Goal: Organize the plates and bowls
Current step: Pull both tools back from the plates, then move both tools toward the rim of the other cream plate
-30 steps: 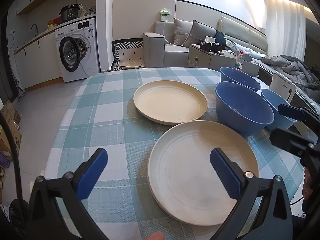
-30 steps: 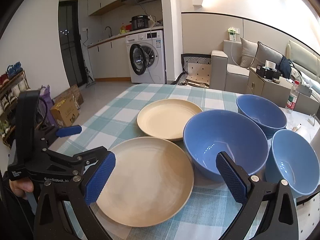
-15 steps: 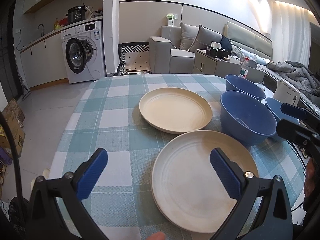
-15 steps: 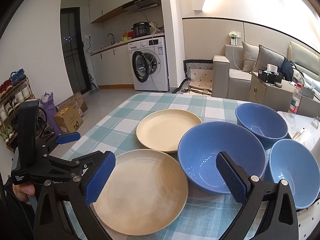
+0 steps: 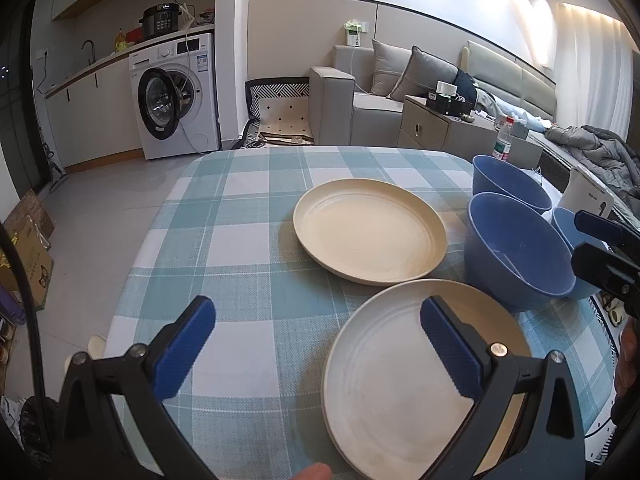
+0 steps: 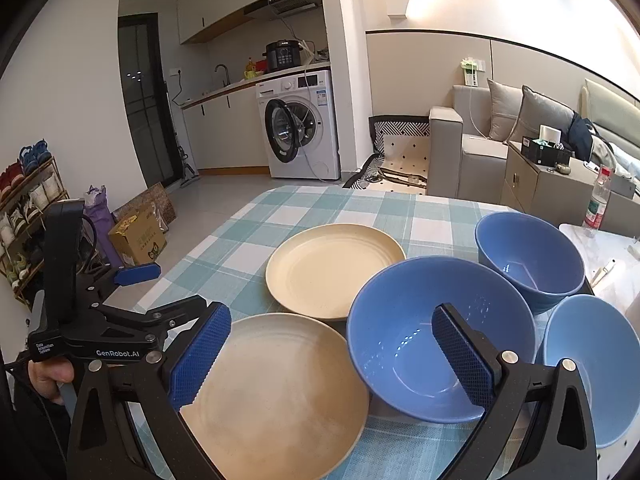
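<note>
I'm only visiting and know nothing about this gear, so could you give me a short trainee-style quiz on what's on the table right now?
1. How many blue bowls stand on the checked tablecloth?
2. True or false: the two cream plates are stacked one on top of the other.
3. Which is held by a hand-held gripper? A) a plate B) a bowl C) nothing

Key
1. Three: the large bowl, the far bowl and the near-right bowl.
2. False. The far plate and the near plate lie side by side on the cloth.
3. C. The left hand-held gripper and the right hand-held gripper are both open and grip nothing.
</note>
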The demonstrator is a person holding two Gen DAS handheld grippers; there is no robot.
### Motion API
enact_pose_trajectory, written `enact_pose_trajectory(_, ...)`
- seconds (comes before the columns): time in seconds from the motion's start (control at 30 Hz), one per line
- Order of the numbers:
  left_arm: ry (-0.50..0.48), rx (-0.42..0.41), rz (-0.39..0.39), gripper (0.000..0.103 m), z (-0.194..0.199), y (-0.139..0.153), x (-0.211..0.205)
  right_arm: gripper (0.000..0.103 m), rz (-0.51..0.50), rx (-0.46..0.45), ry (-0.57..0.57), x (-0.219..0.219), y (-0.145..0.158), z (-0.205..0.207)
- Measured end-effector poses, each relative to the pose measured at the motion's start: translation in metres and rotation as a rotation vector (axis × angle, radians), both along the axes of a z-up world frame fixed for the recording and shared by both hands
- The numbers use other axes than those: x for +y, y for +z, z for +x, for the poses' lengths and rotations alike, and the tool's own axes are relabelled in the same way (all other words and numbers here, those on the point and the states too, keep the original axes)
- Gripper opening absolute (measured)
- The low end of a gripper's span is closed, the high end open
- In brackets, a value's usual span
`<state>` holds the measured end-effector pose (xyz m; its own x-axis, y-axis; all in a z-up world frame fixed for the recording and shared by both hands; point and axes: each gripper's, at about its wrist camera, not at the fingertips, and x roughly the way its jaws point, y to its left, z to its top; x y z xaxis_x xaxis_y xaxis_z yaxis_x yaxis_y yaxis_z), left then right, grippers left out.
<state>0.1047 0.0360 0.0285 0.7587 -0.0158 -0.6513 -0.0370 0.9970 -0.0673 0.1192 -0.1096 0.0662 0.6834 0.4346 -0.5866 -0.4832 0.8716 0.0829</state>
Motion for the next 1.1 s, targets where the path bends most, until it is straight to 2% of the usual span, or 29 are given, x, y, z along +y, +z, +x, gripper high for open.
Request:
enact_pose_trajectory(0.3, 0.026, 0.011, 0.004, 0.103, 0.02, 0.002, 0.008, 0.102, 0.008, 0.027, -0.025, -0.007, 0.0, 0.025)
enact_pose_trajectory(0.73, 0.05, 0.072, 0.003, 0.103, 0.061, -0.011, 0.018, 0.102, -0.002, 0.027, -0.064, -0.016, 0.005, 0.052)
enact_pose_trajectory(1.1, 0.064, 0.124, 0.006, 0.103, 0.088, -0.026, 0.023, 0.102, -0.009, 0.029, -0.053, -0.012, 0.002, 0.059)
